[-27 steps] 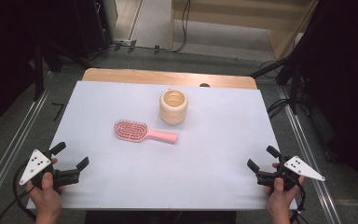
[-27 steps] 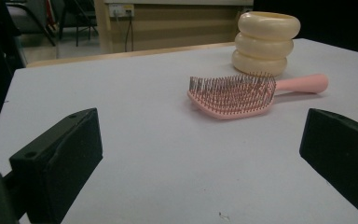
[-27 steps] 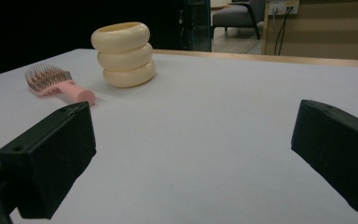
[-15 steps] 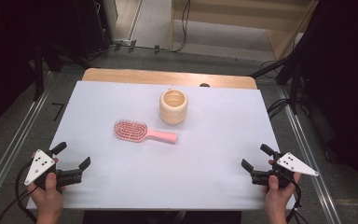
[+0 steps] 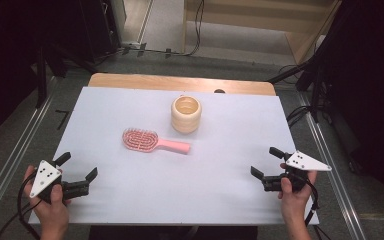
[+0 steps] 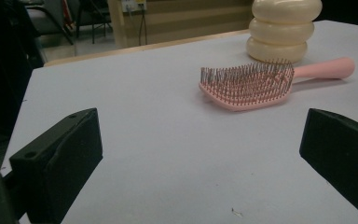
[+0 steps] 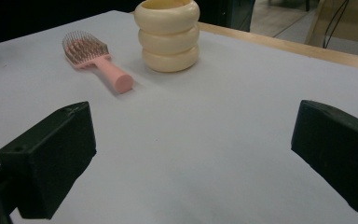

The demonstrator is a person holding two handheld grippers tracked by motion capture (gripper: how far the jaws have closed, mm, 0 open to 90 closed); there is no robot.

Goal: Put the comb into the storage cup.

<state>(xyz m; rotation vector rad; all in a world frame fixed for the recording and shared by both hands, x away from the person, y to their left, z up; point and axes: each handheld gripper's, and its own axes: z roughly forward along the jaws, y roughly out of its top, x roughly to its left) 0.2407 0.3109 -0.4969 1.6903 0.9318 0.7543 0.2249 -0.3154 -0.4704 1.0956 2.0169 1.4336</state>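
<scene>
Table with a cup, a hairbrush and two open grippers, seen from above and from each gripper.

The table [image 5: 130,200], covered by a white sheet, bears everything else; places below are given relative to the cup. The cup [image 5: 186,114], cream and ribbed in three rings, stands upright on the far half of the table, its mouth open upward. The hairbrush [image 5: 152,142], pink, lies flat just beside the cup on the near side, bristles up, its head away to the cup's left and the end of its handle close under the cup without touching it. The left gripper [image 5: 76,171] is held well apart from the cup at the near left corner, jaws spread wide with nothing between them. The right gripper [image 5: 265,162] is held well apart from the cup at the near right edge, jaws likewise spread wide and empty.
</scene>
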